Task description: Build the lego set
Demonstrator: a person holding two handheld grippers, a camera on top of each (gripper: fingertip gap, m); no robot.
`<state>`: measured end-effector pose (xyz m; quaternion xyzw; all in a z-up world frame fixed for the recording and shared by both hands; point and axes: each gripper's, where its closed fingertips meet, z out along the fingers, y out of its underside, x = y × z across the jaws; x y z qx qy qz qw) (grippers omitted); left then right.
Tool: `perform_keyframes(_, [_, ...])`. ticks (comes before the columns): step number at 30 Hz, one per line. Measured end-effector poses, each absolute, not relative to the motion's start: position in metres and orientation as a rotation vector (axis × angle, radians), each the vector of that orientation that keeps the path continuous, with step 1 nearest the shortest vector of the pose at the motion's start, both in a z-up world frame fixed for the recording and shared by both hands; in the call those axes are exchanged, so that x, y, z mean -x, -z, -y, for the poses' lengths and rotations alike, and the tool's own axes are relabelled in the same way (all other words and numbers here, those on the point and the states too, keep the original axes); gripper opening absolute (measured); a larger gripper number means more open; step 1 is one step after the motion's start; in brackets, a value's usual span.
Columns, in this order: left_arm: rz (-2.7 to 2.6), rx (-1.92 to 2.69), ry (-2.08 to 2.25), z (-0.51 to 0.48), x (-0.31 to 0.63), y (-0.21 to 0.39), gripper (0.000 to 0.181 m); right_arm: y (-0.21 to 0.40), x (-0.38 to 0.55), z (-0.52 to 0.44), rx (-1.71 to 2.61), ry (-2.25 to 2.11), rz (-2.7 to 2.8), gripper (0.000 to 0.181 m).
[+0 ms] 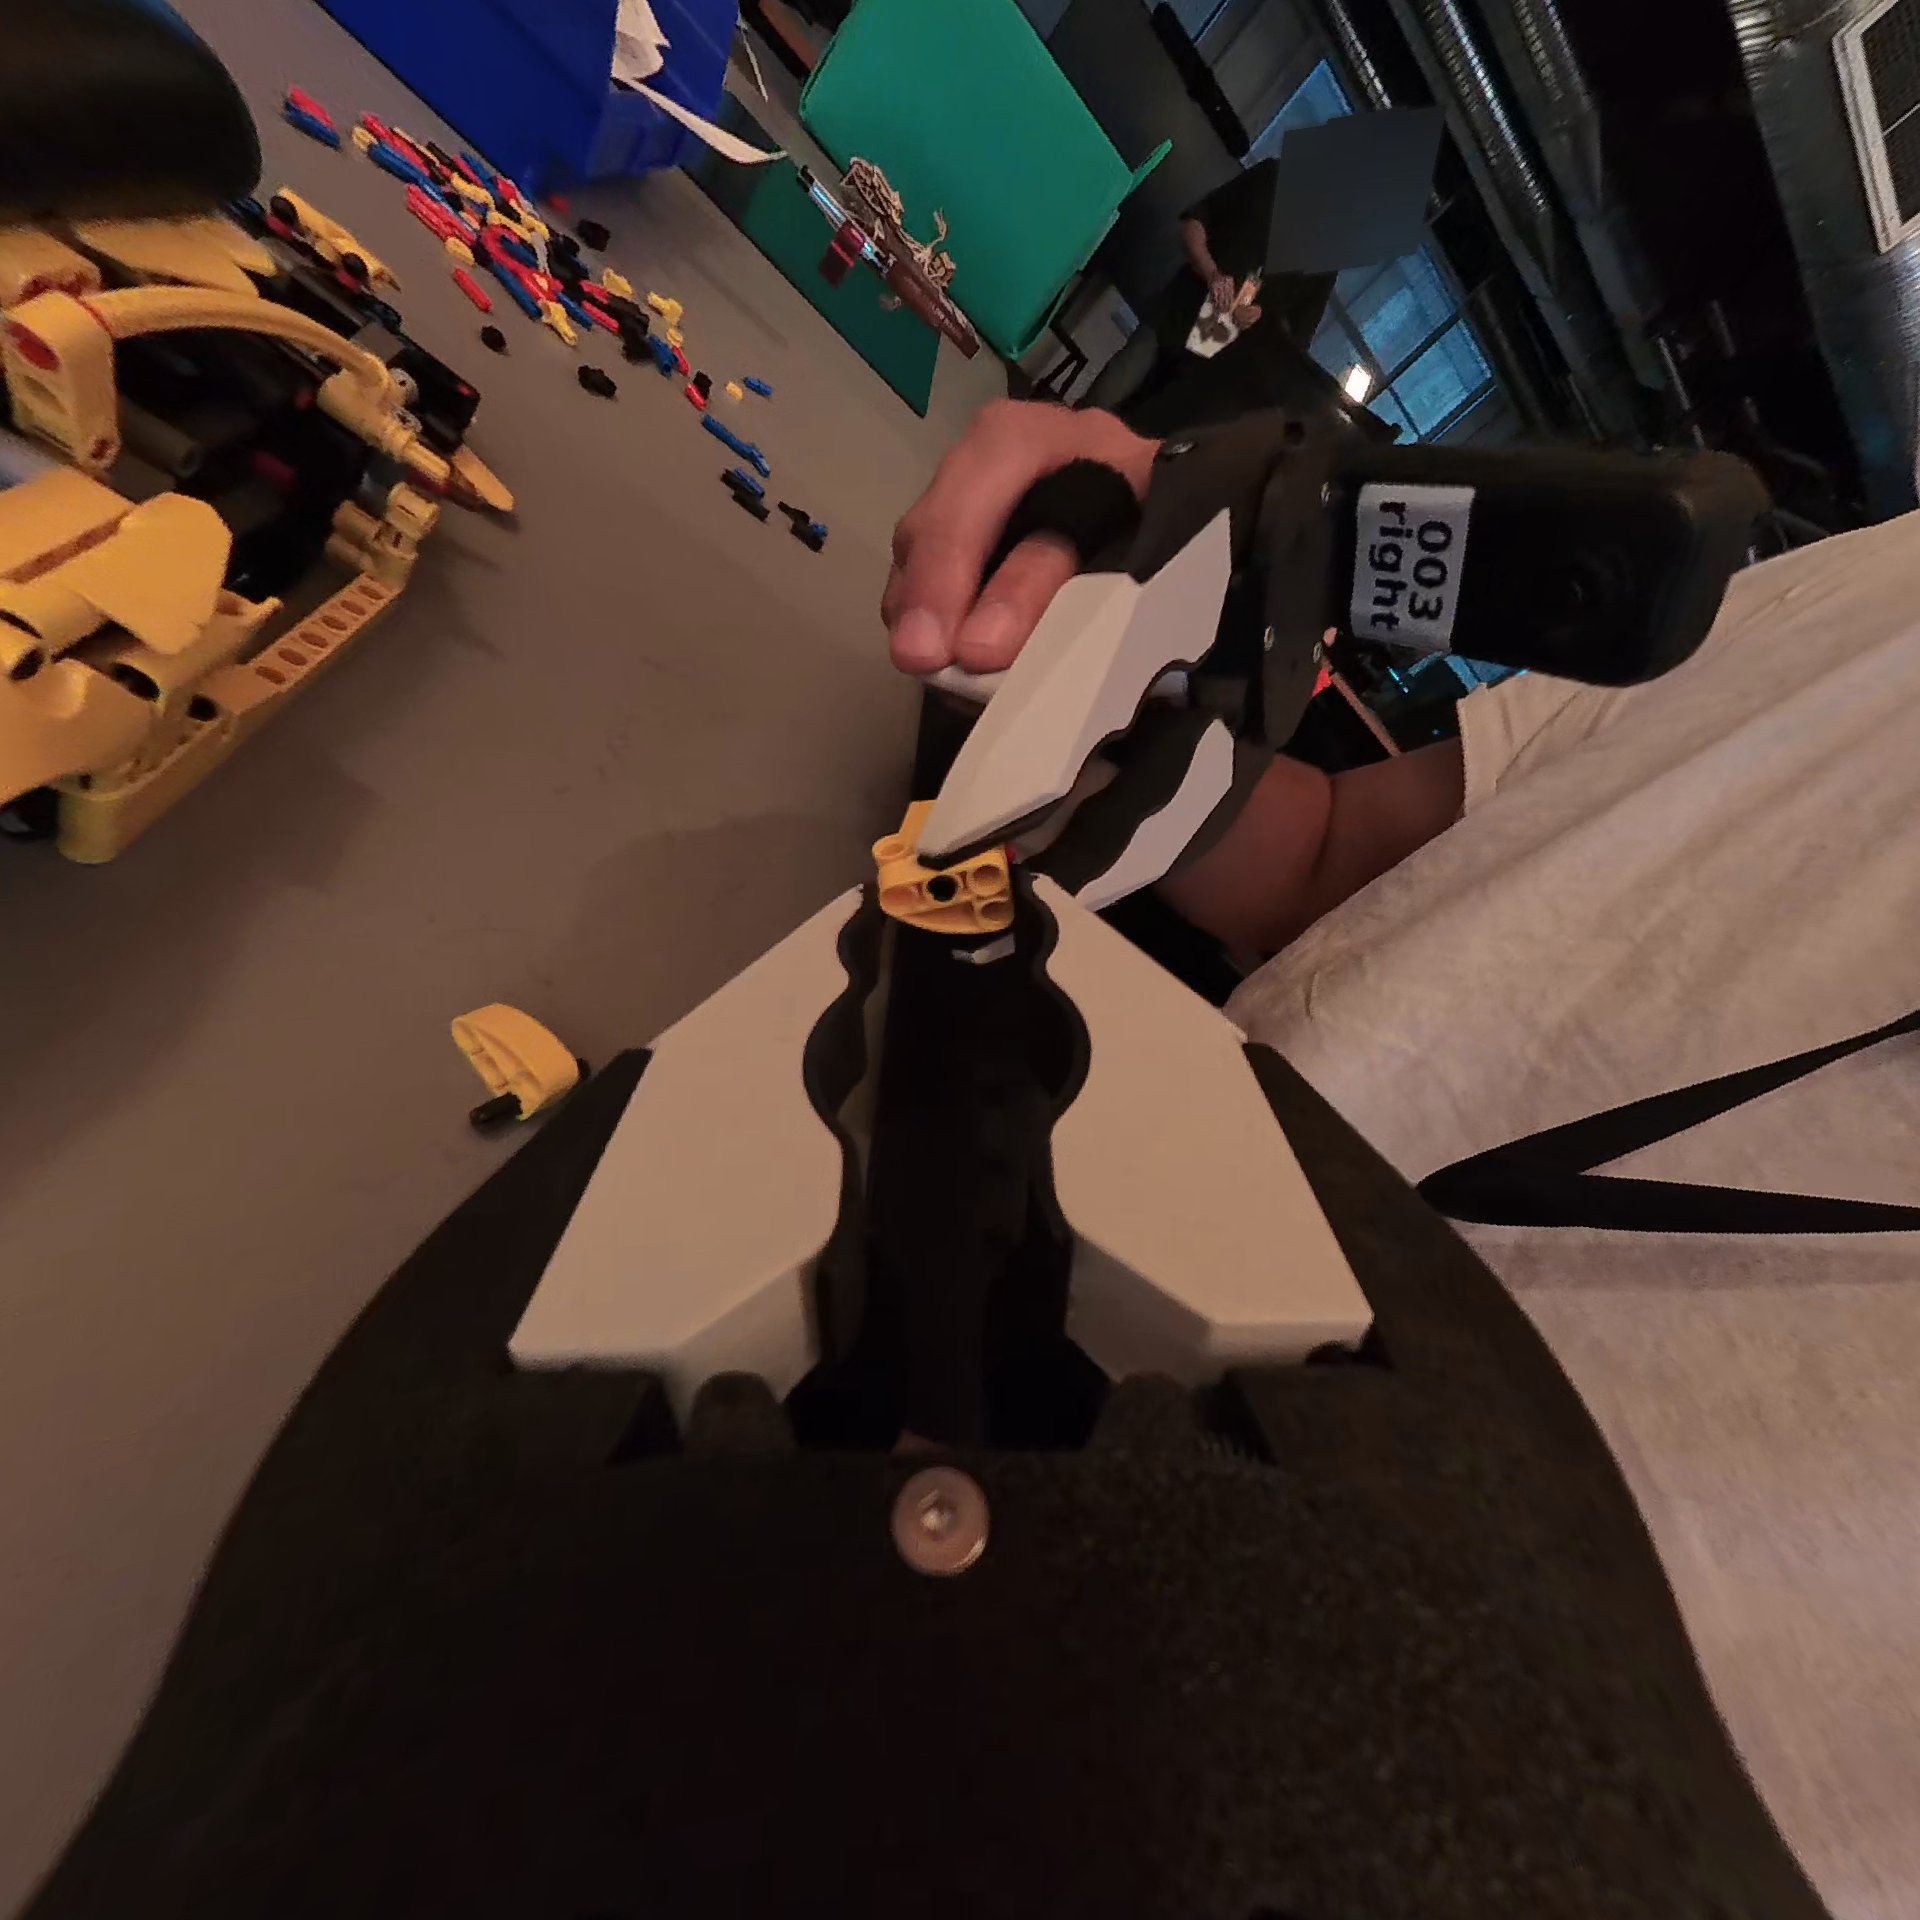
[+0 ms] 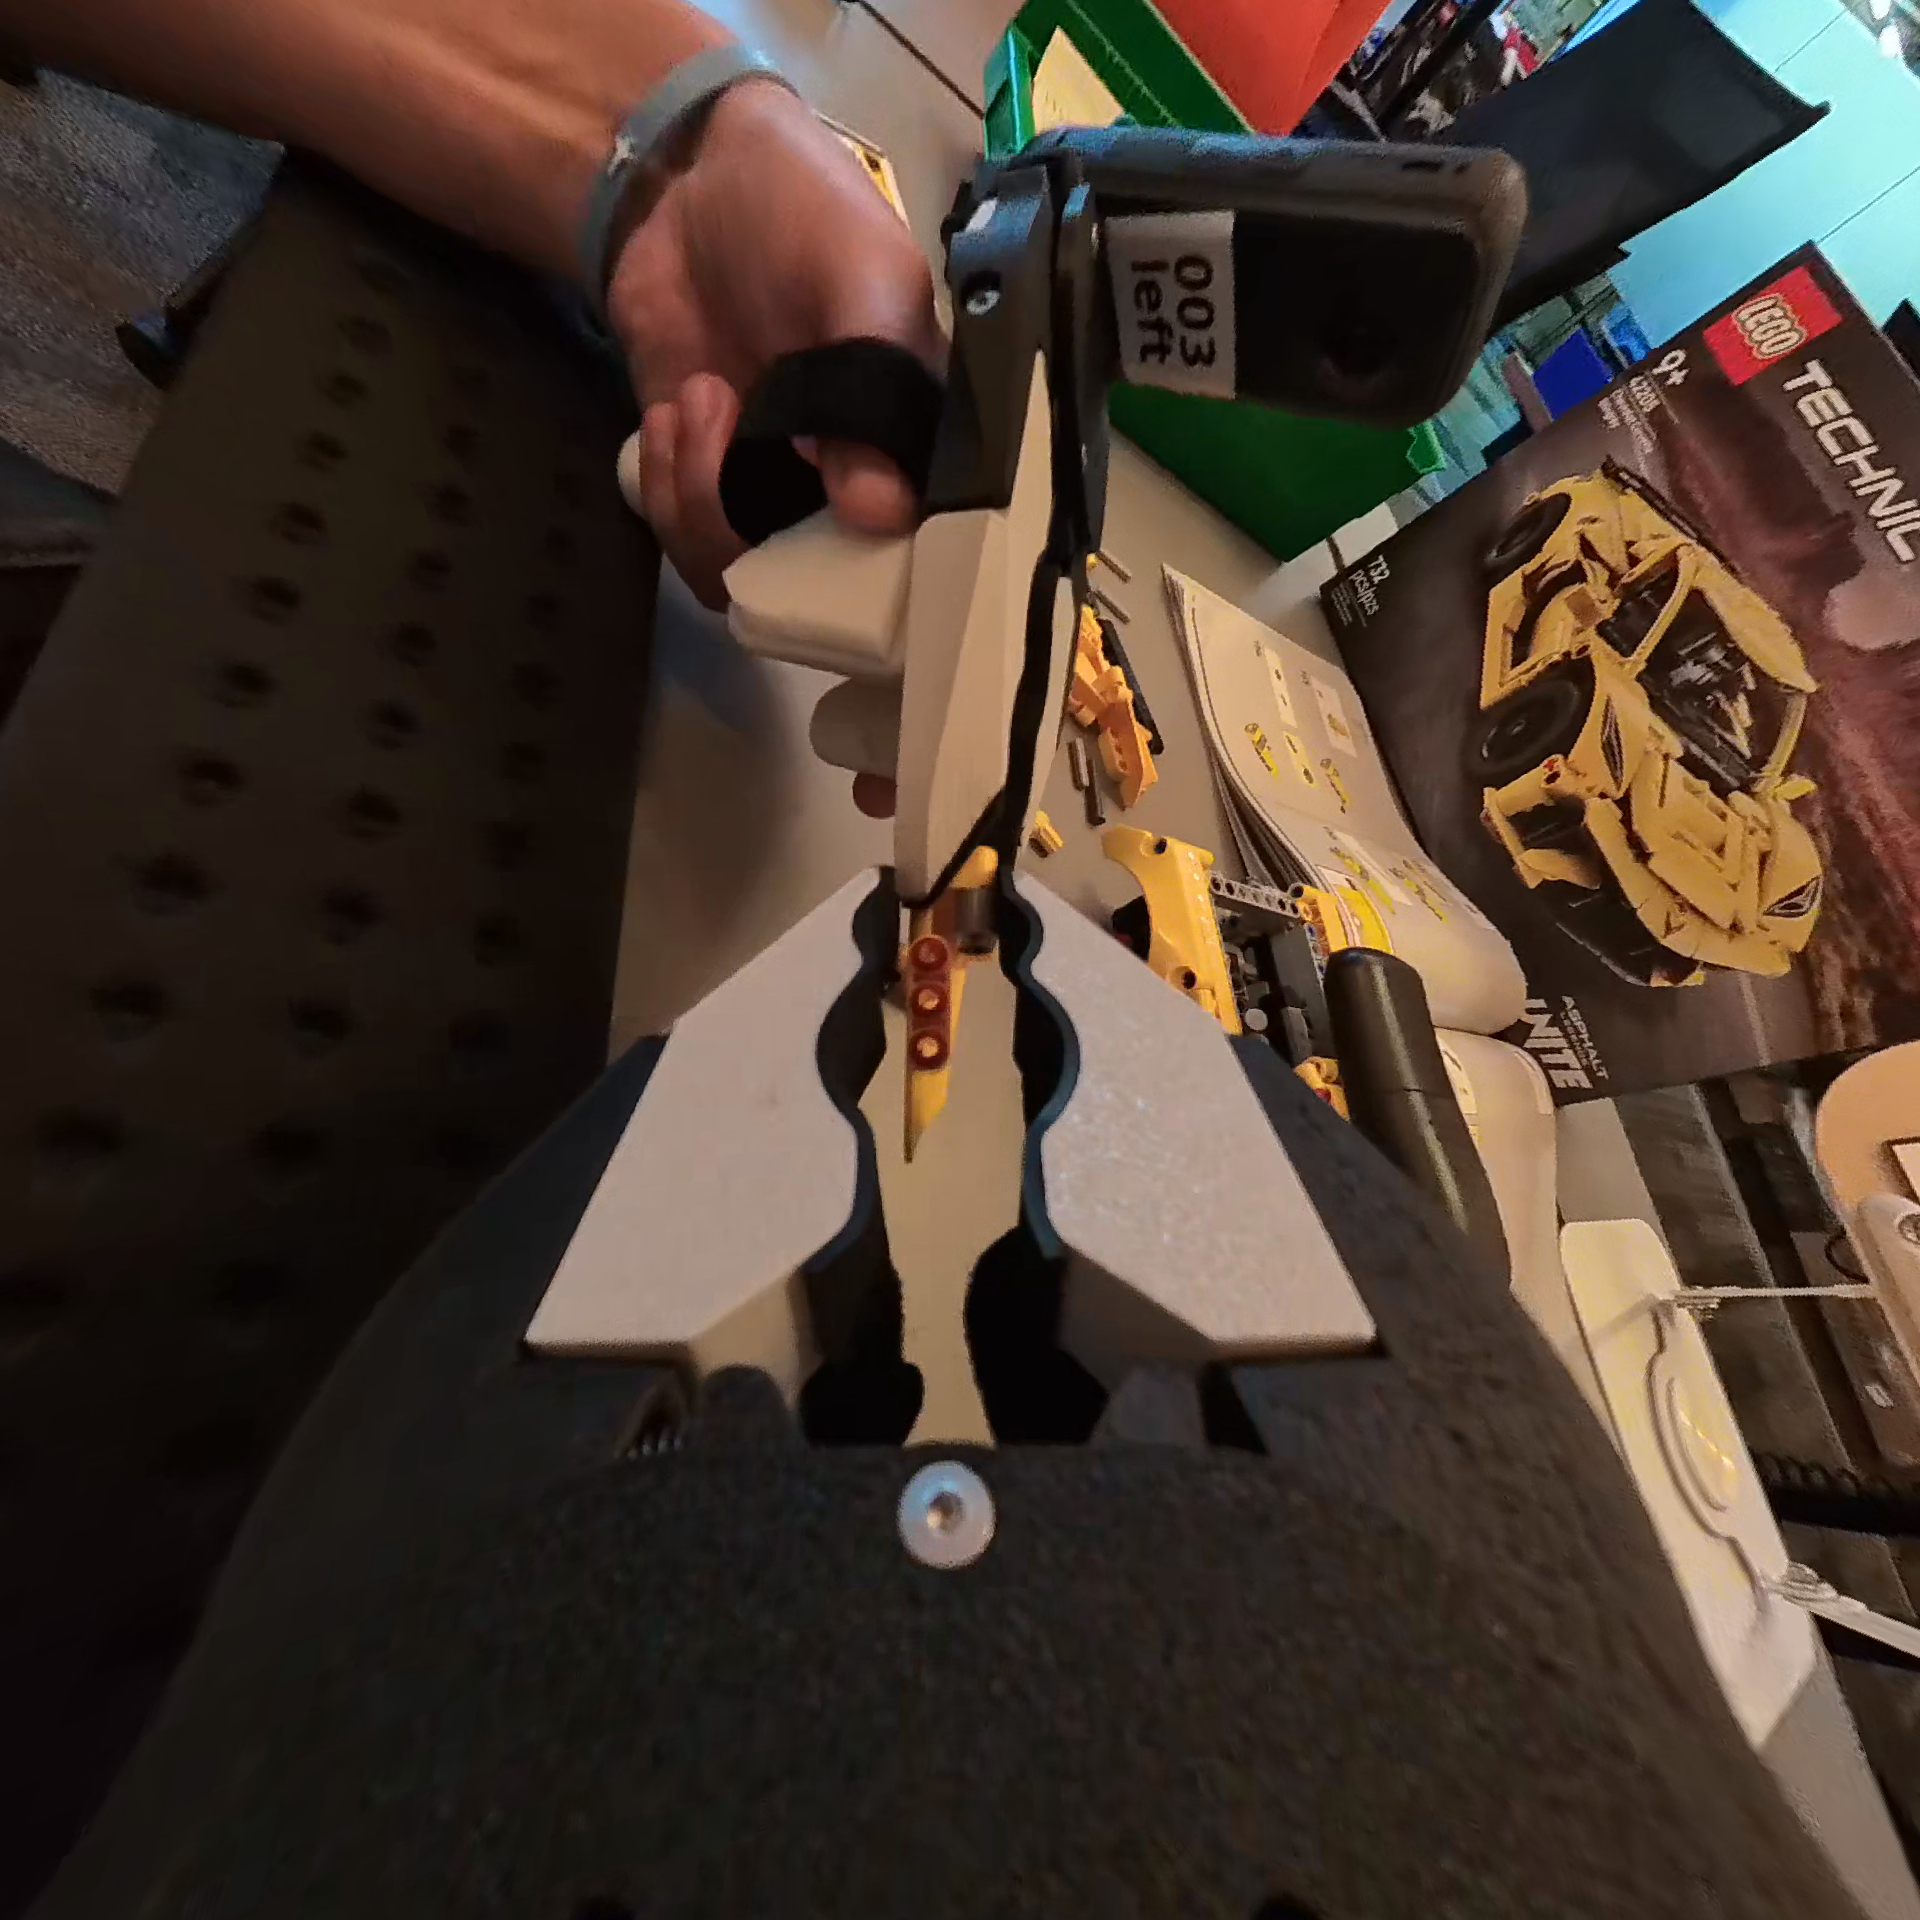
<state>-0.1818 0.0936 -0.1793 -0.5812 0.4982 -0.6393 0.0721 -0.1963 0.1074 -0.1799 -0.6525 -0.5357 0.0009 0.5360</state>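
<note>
A small yellow Technic piece with round holes (image 1: 940, 886) is pinched between the tips of my left gripper (image 1: 951, 896). My right gripper (image 1: 1003, 864) comes in from the upper right, and its tips close on the same piece from above. In the right wrist view the piece (image 2: 928, 1023) lies between the fingers of my right gripper (image 2: 948, 896) and ends in a point toward the camera. My left gripper (image 2: 938, 875) comes down from above to meet it there. Both are held above the table edge. A half-built yellow car (image 1: 156, 540) stands at the far left.
A yellow curved panel (image 1: 516, 1060) lies on the grey table (image 1: 623, 727) near my left gripper. Loose red, blue, yellow and black pieces (image 1: 540, 270) are scattered farther back. The set's box (image 2: 1662, 727), an open instruction booklet (image 2: 1320, 790) and yellow sub-assemblies (image 2: 1169, 914) lie to the right. The tips of both grippers are at nearly the same place.
</note>
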Motion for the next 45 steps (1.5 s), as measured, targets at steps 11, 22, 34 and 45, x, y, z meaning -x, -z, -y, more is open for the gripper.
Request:
perform_keyframes(11, [-1.313, 1.735, 1.702, -0.141, 0.186, 0.177, 0.034, 0.179, 0.16, -0.123, 1.566, 0.06, 1.08, 0.014])
perform_keyframes(22, [-1.77, 1.693, 0.897, -0.148, 0.19, 0.25, 0.034, 0.209, 0.131, -0.132, 1.728, 0.018, 0.98, 0.014])
perform_keyframes(34, [-1.758, 1.692, 0.884, -0.146, 0.178, 0.252, 0.008, 0.215, 0.135, -0.133, 1.722, 0.071, 1.025, 0.014])
perform_keyframes(45, [-1.91, 1.547, 0.864, -0.13, 0.196, 0.253, 0.008, 0.198, 0.134, -0.132, 1.68, -0.059, 0.929, 0.014])
